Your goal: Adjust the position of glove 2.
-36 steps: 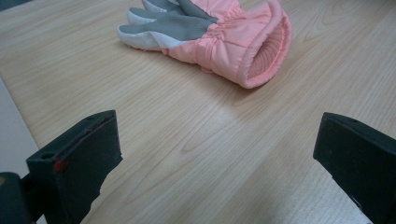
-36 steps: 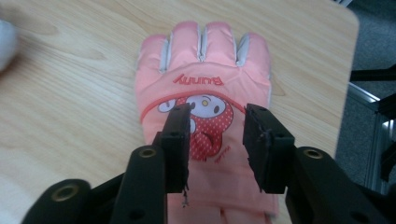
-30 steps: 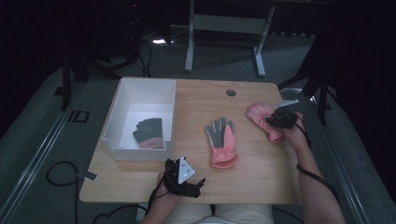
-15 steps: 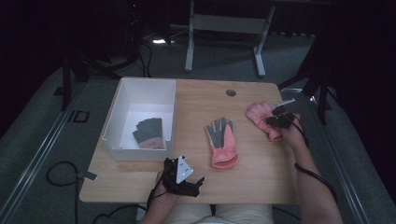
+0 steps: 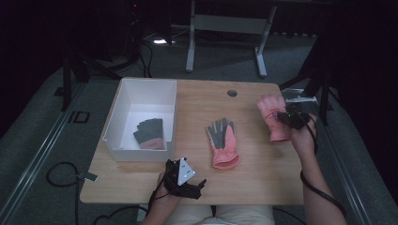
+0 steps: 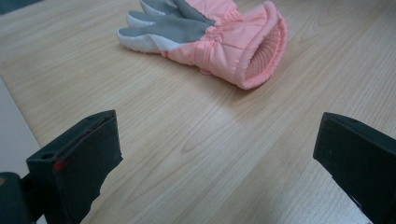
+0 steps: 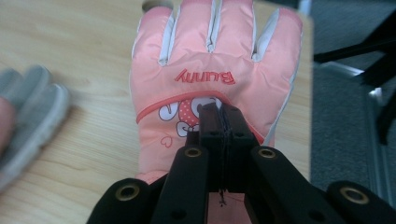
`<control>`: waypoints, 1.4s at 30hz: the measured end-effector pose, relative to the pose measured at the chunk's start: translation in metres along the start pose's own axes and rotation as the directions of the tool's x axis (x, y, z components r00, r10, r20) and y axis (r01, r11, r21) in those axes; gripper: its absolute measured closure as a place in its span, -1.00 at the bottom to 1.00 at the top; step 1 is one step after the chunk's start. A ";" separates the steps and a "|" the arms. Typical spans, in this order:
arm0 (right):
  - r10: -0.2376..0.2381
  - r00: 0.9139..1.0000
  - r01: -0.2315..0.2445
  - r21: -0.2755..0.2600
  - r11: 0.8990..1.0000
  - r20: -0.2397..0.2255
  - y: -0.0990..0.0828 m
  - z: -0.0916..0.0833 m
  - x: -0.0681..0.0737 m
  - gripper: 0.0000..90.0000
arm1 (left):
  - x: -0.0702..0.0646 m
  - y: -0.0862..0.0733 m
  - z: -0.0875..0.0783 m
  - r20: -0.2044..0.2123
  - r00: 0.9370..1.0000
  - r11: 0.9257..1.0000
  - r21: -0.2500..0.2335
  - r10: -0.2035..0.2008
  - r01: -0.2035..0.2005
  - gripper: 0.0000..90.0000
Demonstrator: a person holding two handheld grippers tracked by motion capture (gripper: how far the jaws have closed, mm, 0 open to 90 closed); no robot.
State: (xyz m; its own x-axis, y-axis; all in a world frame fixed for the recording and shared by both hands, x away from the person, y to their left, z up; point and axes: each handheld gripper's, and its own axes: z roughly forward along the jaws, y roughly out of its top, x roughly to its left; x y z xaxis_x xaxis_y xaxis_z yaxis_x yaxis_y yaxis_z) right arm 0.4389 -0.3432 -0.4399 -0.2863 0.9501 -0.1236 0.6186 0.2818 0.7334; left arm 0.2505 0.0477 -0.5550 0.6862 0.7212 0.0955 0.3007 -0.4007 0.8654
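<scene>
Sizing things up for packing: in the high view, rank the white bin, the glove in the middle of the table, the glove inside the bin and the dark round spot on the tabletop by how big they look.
1. white bin
2. middle glove
3. glove in the bin, partly hidden by the bin's front wall, so its place below the middle glove is unsure
4. dark round spot

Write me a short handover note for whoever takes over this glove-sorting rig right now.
Right gripper: jaws have just closed, pinching the back of the pink glove at the table's right edge.
Left gripper: open, holding nothing, near the front edge.
Done: one glove lies in the white box.
Left, probably: carry the pinched glove to the box, then the middle glove, lying palm up.
</scene>
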 end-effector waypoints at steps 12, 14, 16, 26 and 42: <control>0.111 0.989 -0.098 -0.125 0.987 0.095 -0.020 -0.067 0.029 0.98 | -0.001 0.001 0.002 0.020 1.000 1.000 -0.007 0.002 -0.002 -0.99; 0.139 0.983 -0.124 -0.125 0.984 0.122 -0.028 -0.068 0.034 0.98 | -0.002 0.001 0.002 0.019 1.000 1.000 -0.001 0.008 -0.008 -0.99; 0.180 0.977 -0.168 -0.113 0.979 0.111 -0.038 -0.068 0.039 0.98 | -0.002 0.001 0.002 0.020 1.000 1.000 -0.001 0.013 -0.013 -0.99; 0.209 0.973 -0.207 -0.027 0.978 0.099 -0.070 -0.040 0.059 0.98 | -0.003 0.001 0.001 0.012 1.000 1.000 0.005 0.028 -0.028 -0.99; 0.205 0.975 -0.213 0.085 0.973 0.090 -0.092 0.021 0.054 0.88 | -0.004 0.001 0.004 0.028 0.999 0.998 0.031 0.045 -0.046 -0.99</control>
State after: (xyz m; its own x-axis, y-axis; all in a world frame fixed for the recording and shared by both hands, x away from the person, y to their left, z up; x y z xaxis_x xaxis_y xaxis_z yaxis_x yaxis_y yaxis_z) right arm 0.3817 -0.3151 -0.5279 -0.0864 0.9958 -0.0297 0.7252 0.0833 0.6835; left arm 0.2506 0.0418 -0.5570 0.7170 0.6865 0.1208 0.2894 -0.4508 0.8444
